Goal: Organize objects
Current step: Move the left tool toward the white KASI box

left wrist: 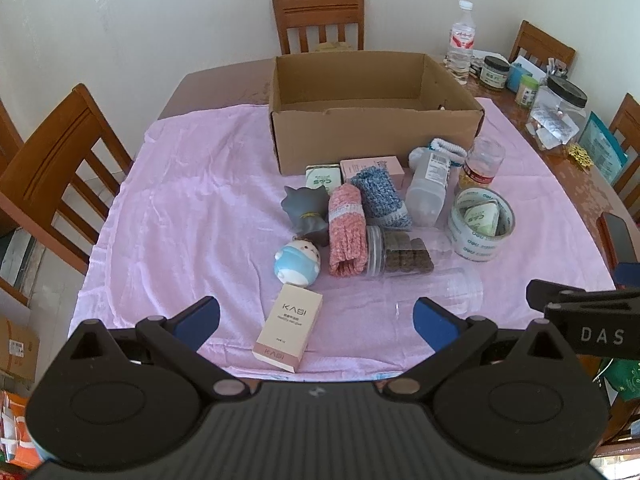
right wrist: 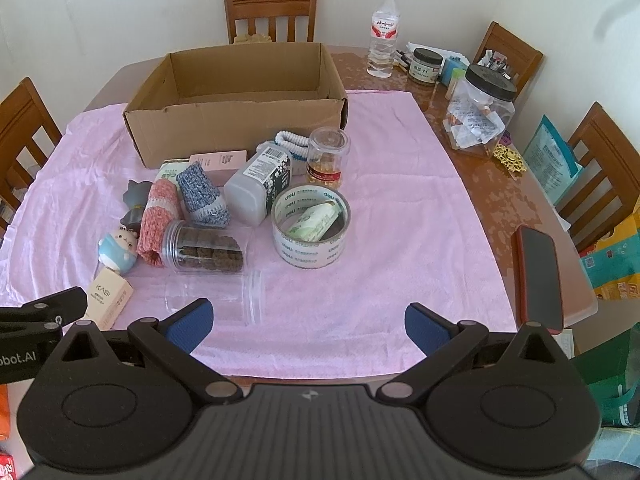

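Observation:
An open brown cardboard box [left wrist: 376, 142] [right wrist: 236, 128] stands at the far side of a pink cloth [left wrist: 192, 216] [right wrist: 400, 208]. In front of it lies a cluster: a KASI carton [left wrist: 288, 328] [right wrist: 108, 298], a blue round toy [left wrist: 297, 262], a grey cat toy [left wrist: 306, 210], pink [left wrist: 347, 232] and blue [left wrist: 382, 196] knitted rolls, a jar of brown blocks [left wrist: 404, 256] [right wrist: 206, 250], an empty clear jar [right wrist: 216, 294] and a tape roll [left wrist: 482, 222] [right wrist: 311, 226]. My left gripper [left wrist: 316, 322] hangs open over the carton. My right gripper [right wrist: 308, 326] hangs open above bare cloth.
Wooden chairs [left wrist: 318, 20] [right wrist: 600, 160] ring the table. On the bare wood at the right stand a water bottle [right wrist: 383, 34], lidded jars [right wrist: 480, 112] and packets. A phone [right wrist: 538, 278] lies at the right edge. The right gripper's side [left wrist: 584, 322] shows in the left wrist view.

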{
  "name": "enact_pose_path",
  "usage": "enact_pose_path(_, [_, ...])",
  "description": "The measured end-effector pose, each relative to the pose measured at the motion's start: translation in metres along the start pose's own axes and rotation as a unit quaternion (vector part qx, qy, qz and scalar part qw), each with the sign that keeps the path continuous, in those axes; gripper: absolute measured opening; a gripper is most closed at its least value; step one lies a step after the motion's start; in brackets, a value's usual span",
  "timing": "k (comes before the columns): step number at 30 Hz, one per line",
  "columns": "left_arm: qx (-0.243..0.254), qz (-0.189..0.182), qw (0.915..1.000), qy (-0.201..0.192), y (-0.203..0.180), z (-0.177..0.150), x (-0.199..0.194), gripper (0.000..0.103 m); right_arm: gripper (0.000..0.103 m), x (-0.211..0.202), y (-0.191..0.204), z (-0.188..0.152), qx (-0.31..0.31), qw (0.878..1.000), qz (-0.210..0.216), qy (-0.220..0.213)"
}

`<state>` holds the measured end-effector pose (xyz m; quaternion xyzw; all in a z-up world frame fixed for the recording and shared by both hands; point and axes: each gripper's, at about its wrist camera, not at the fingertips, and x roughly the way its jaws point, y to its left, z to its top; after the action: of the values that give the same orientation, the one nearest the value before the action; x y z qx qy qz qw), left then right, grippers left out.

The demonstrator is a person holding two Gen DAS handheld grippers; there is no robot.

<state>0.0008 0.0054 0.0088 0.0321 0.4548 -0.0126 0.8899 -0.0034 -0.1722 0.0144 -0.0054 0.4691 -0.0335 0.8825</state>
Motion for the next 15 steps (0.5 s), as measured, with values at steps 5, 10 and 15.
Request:
enact_pose_path(5, [0.007,-0.005,0.9999,-0.007,0.001,0.000,0.002,0.102,0.103,0.000,0.002,0.001,0.003,1.000,-0.003,-0.002])
enact_pose_path(10, [0.019,-0.015,0.9996,-0.015,0.000,-0.001,0.005,0.102,0.103,0.002,0.004,0.002,0.004,1.000,-0.004,-0.005])
enact_pose_path(15, [0.022,-0.021,0.9993,-0.022,0.001,-0.002,0.010,0.102,0.103,0.004,0.006,0.003,0.006,1.000,-0.012,-0.009])
